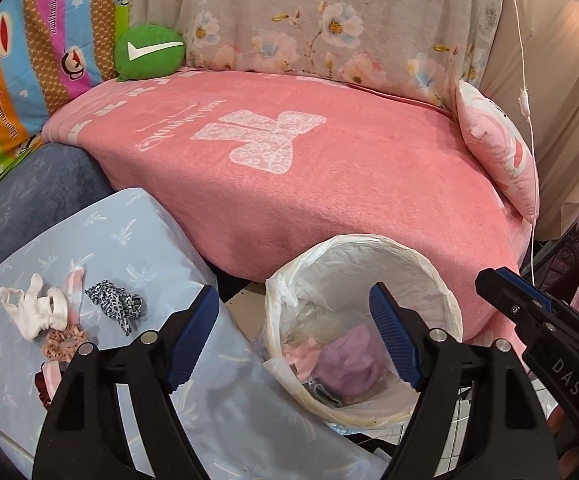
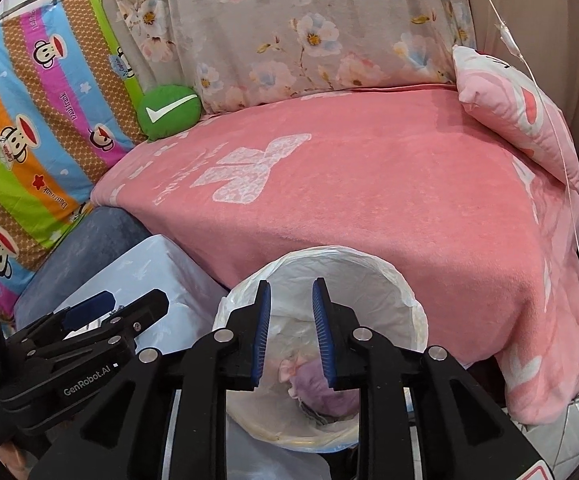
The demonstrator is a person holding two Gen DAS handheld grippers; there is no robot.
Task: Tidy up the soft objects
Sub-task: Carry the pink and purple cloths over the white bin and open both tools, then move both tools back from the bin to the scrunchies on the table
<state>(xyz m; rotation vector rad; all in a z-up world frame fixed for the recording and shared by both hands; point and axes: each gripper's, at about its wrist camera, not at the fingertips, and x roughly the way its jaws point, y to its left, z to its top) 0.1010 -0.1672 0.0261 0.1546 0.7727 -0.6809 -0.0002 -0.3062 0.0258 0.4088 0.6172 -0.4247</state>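
Hovering over the white bag-lined bin (image 1: 363,322), the left gripper (image 1: 293,338) has its blue-padded jaws spread wide with nothing between them. Beside it the right gripper (image 2: 291,334) hangs above the same bin, jaws apart by a narrow gap and empty too. Down inside the bin sit a lilac cloth (image 1: 347,364) and a pale pink piece (image 1: 303,354), with darker bits underneath that are hard to make out.

Off to the left, a light blue pillow (image 1: 129,240) carries the soft things outside the bin: white socks (image 1: 39,306), a leopard-print scrunchie (image 1: 115,304), a peach floral scrunchie (image 1: 63,340) and a dark red one (image 1: 45,380) half hidden by the gripper frame.

Behind the bin spreads a pink blanket (image 1: 329,184) with a white bow print. A round green cushion (image 1: 149,53) with a white tick rests at its far left corner, a pink pillow (image 1: 497,148) leans at its right edge. A grey floral sheet (image 1: 329,12) drapes the back, a striped monkey-print quilt (image 1: 29,80) hangs on the left, and white floor tiles (image 2: 577,416) show at lower right.
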